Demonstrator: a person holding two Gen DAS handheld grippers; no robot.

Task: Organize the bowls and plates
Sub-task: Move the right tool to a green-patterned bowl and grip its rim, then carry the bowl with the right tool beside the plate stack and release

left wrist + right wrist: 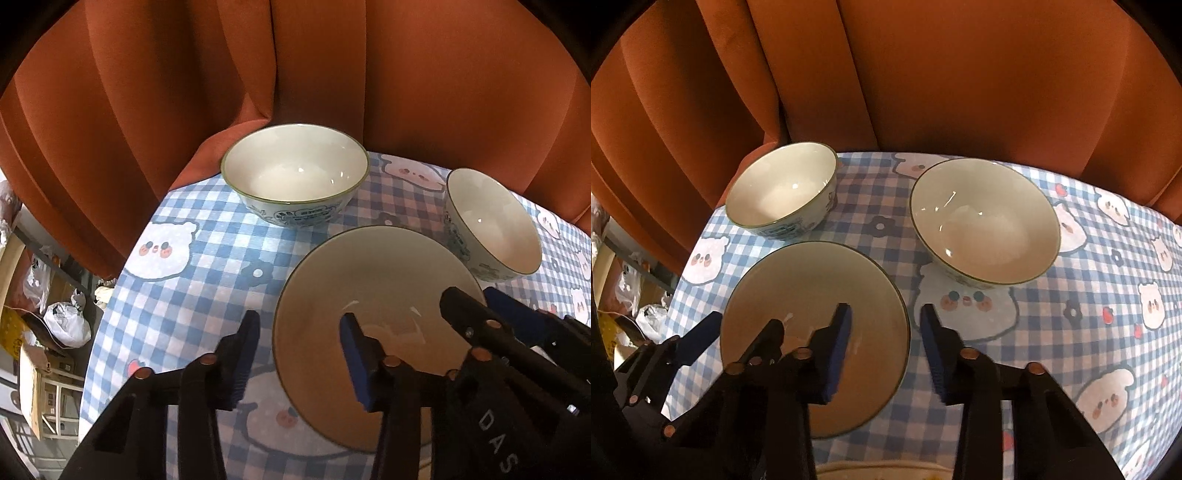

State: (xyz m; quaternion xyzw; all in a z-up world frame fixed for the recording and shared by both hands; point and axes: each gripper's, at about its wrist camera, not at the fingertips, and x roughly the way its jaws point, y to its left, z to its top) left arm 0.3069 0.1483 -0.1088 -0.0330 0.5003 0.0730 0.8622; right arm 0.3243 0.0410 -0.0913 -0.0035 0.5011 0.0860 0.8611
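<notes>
A cream plate with a dark rim (373,291) lies on the checked tablecloth (184,295); it also shows in the right wrist view (812,288). Two white bowls with green rims stand behind it: one at the far left (295,170) (783,188), one at the right (495,218) (986,221). My left gripper (299,354) is open, its jaws astride the plate's left rim. My right gripper (886,347) is open, its jaws astride the plate's right rim. Each gripper shows in the other's view, the right one (476,302) and the left one (738,328).
An orange-brown upholstered chair back (295,74) rises behind the table's far edge. The table's left edge drops to a cluttered floor with plastic bags (66,325) and boxes. Another pale rim (886,472) shows at the near table edge.
</notes>
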